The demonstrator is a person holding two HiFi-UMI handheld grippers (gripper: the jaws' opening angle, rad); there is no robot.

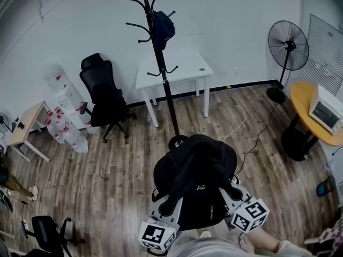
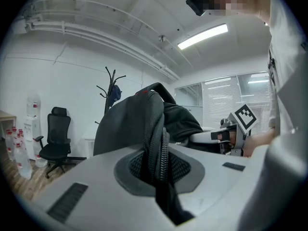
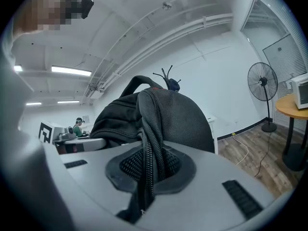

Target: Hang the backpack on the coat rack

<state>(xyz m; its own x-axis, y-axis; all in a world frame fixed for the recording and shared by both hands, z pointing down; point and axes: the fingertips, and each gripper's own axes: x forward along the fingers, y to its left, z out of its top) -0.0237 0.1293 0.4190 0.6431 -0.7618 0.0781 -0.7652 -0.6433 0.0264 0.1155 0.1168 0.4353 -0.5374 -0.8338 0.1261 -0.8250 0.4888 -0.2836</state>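
The backpack (image 1: pixel 195 175) is black and rounded, of soft woven fabric with padded mesh parts, and it is held in the air on the near side of the coat rack (image 1: pixel 161 63), not on its hooks. The rack is a thin black metal pole with curved hooks; a dark cap (image 1: pixel 162 28) hangs on it. Behind the rack stands a white table (image 1: pixel 177 71), under it lies a wooden plank floor (image 1: pixel 107 165). The left gripper (image 2: pixel 156 165) pinches a strap (image 2: pixel 155 138) with jaws almost closed; the right gripper (image 3: pixel 148 172) pinches the other strap (image 3: pixel 150 143) the same way. Both point about level toward the rack.
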